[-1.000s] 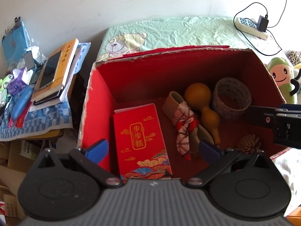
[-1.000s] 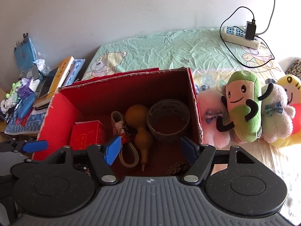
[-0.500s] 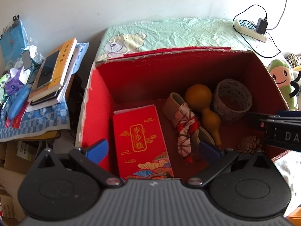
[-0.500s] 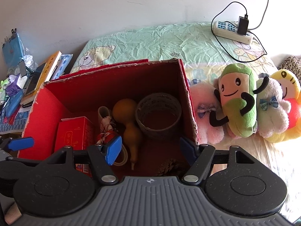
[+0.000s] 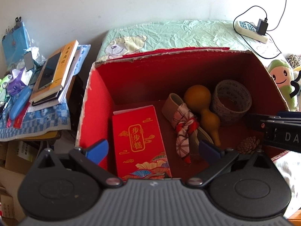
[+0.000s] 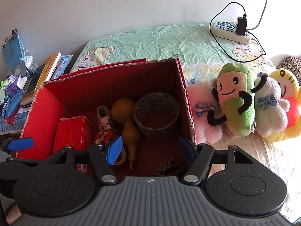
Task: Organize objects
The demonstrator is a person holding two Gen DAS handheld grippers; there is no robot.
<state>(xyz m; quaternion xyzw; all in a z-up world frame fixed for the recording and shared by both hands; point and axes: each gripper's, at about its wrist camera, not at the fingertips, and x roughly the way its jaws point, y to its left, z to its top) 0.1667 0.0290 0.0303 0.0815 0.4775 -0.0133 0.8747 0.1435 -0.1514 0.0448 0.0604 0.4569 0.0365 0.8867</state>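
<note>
A red cardboard box (image 5: 97,101) (image 6: 43,101) stands open on the bed. Inside lie a red packet with gold characters (image 5: 137,137) (image 6: 73,133), a patterned cloth-wrapped slipper (image 5: 184,128) (image 6: 105,124), a brown gourd (image 5: 203,105) (image 6: 128,120), a woven ring basket (image 5: 231,101) (image 6: 156,114) and a pine cone (image 5: 248,146) (image 6: 165,166). My left gripper (image 5: 153,148) is open and empty above the box's near left side. My right gripper (image 6: 150,146) is open and empty above the near right side.
Plush toys, with a green one (image 6: 237,98) (image 5: 282,79) in front, lie on the bed right of the box. A power strip with charger (image 6: 233,30) (image 5: 252,30) sits at the back. Books, a phone (image 5: 49,71) and clutter are stacked on the left.
The right gripper has shifted right and slightly nearer, so the plush toys sit more central in its view. The left gripper has barely moved. Both stay open.
</note>
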